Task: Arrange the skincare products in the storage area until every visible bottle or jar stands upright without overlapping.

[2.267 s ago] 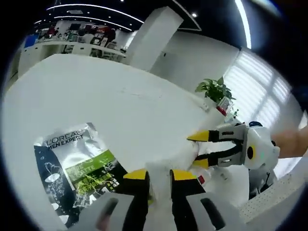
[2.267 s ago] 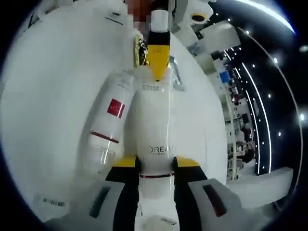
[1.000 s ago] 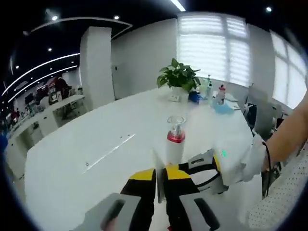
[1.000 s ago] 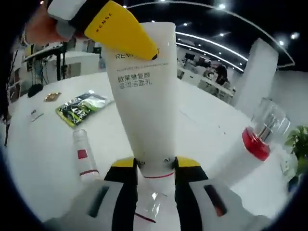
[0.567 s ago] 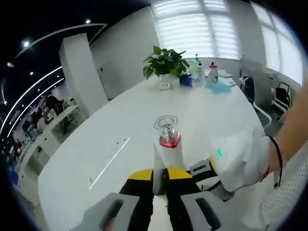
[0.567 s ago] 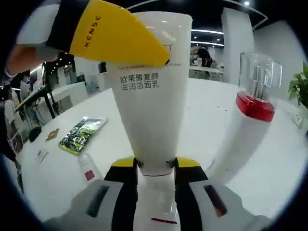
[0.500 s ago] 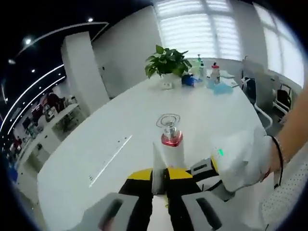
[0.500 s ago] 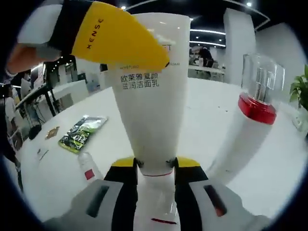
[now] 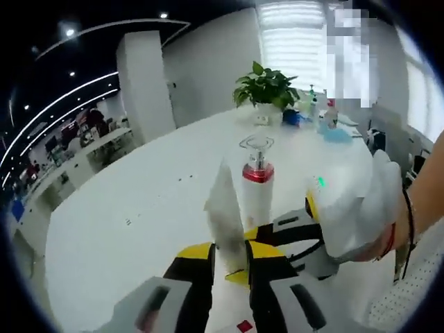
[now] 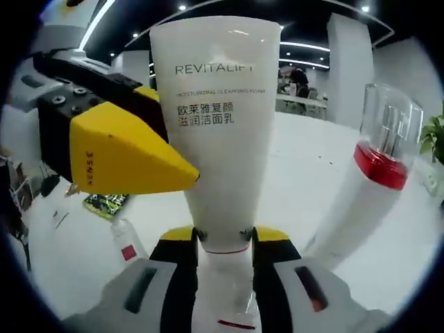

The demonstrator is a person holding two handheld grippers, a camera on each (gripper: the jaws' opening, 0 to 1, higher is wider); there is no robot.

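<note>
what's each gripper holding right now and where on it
The right gripper is shut on the white Revitalift cream tube, clamping its narrow lower end near the cap. The left gripper has the tube's flat crimped end between its jaws; whether it pinches cannot be told.

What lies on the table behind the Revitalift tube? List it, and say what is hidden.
Past the Revitalift tube, a small white bottle lies flat on the table, with a green sachet further back. The left gripper covers most of the sachet.

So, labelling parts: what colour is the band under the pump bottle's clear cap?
Red; the pump bottle shows it best in the right gripper view.
</note>
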